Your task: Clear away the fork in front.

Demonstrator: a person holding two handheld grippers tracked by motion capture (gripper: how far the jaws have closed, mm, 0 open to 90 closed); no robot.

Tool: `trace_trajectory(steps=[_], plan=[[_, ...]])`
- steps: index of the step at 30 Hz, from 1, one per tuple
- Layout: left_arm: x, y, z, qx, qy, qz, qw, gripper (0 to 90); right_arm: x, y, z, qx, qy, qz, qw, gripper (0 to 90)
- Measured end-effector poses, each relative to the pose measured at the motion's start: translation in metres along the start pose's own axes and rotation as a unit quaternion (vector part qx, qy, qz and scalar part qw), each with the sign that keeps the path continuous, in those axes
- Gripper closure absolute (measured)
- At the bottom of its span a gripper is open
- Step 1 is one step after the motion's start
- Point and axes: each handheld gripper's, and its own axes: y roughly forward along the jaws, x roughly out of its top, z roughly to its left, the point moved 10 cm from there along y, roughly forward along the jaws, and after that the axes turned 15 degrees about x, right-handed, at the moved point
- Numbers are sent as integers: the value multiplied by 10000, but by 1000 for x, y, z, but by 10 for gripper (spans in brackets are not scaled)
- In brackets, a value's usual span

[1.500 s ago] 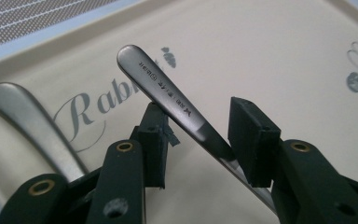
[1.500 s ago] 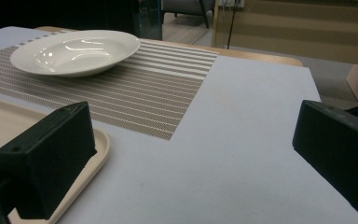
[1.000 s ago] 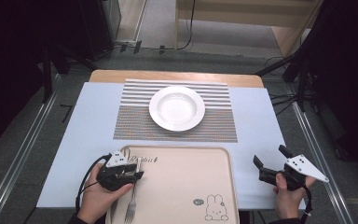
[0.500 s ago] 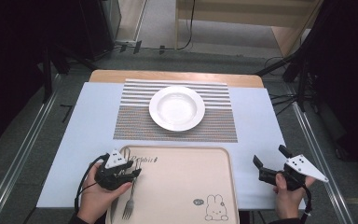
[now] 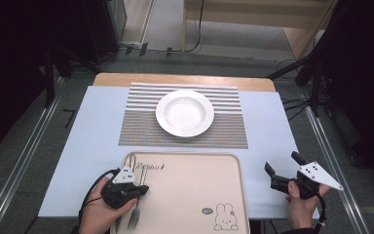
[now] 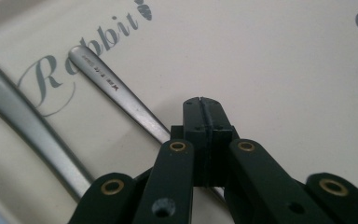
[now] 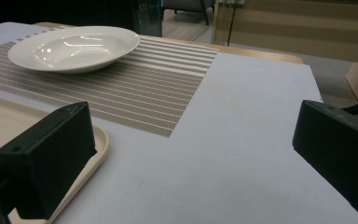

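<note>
A steel fork [image 5: 135, 214] lies on the left side of a cream tray [image 5: 195, 195], tines toward the near edge. My left gripper [image 5: 139, 189] sits over its handle [image 6: 121, 95]; its jaws have just been closing and now stand pressed together, with the handle running in between the pads. A second, wider steel handle [image 6: 28, 123] lies beside it, untouched. My right gripper [image 5: 282, 164] hovers over the pale table cover right of the tray, open, with nothing between its fingers [image 7: 46, 158].
A white deep plate [image 5: 185, 112] stands on a striped placemat [image 5: 224, 131] beyond the tray. The tray carries "Rabbit" lettering [image 6: 93, 44] and a rabbit drawing [image 5: 222, 218]. The table's right edge is near the right hand.
The left gripper's jaws have come together over the fork's handle, and the hand has shifted only slightly. The right gripper has stayed where it was.
</note>
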Motion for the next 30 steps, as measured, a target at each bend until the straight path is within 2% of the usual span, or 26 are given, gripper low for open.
trace_trajectory(steps=[8,16,19,25,27,30], plan=[[-3,-2,7,-6,-69,14,10000,900,0,0,0,4,35,4,10000,0],[-4,0,14,-12,-251,-36,9997,900,-1,1,1,18,23,21,10000,0],[-1,2,15,41,-340,-143,9993,900,-1,2,1,14,19,27,10000,0],[4,3,25,282,-500,-405,9975,900,-2,2,1,-2,12,44,10000,0],[5,4,26,244,-532,-434,9973,900,-2,2,1,0,4,56,10000,0],[7,6,28,343,-503,-455,9971,900,-2,2,1,2,2,70,10000,0]])
